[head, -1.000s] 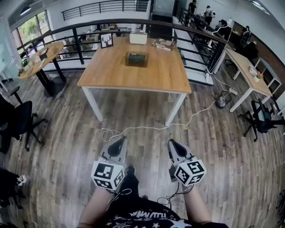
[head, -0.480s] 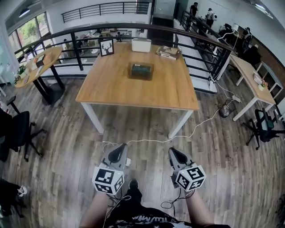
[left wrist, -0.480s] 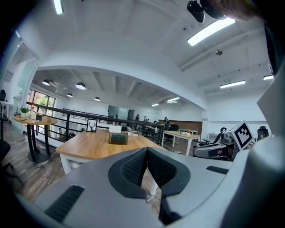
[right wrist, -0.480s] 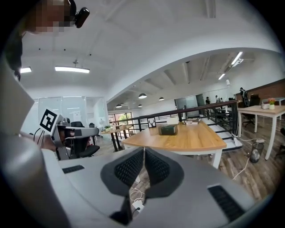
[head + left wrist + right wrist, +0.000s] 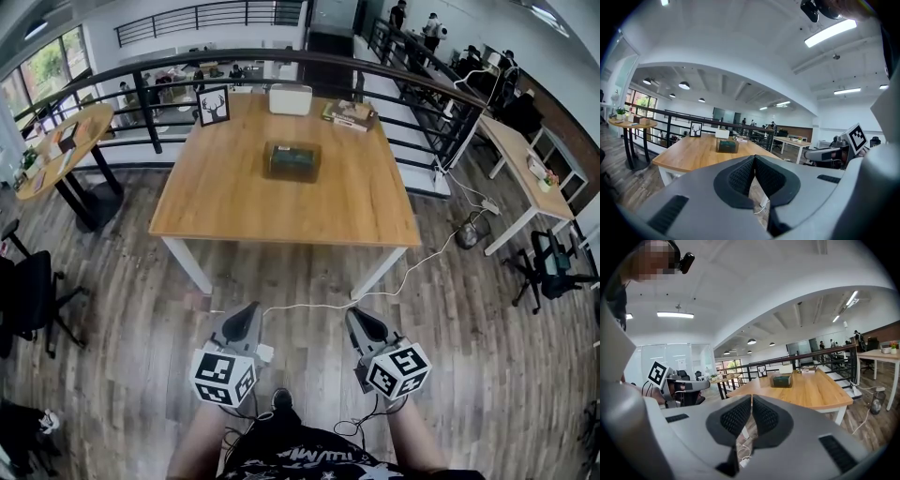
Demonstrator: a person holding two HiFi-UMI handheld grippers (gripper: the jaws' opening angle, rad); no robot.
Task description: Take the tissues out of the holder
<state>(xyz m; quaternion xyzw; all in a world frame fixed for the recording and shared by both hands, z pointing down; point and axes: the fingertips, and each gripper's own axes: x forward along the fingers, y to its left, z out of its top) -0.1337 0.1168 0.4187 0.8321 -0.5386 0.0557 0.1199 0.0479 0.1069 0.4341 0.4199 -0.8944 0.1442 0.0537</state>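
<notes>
The tissue holder (image 5: pixel 292 160) is a dark green box on the far half of a wooden table (image 5: pixel 234 206). It also shows small and distant in the left gripper view (image 5: pixel 727 146) and the right gripper view (image 5: pixel 781 379). No loose tissue can be made out at this distance. My left gripper (image 5: pixel 246 314) and right gripper (image 5: pixel 356 319) are held side by side over the wooden floor, well short of the table's near edge. Both point toward the table. Each is shut with nothing between its pads (image 5: pixel 743 174) (image 5: pixel 736 416).
A white box (image 5: pixel 290 98), a framed deer picture (image 5: pixel 214 105) and stacked books (image 5: pixel 349 112) sit at the table's far edge, in front of a black railing (image 5: pixel 412 84). A white cable (image 5: pixel 309 305) lies on the floor before the table. A round table (image 5: pixel 56 141) stands left, office chairs at both sides.
The table has drawn nearer and lower in the head view as I walk toward it. Both grippers travel forward with me, still side by side and shut.
</notes>
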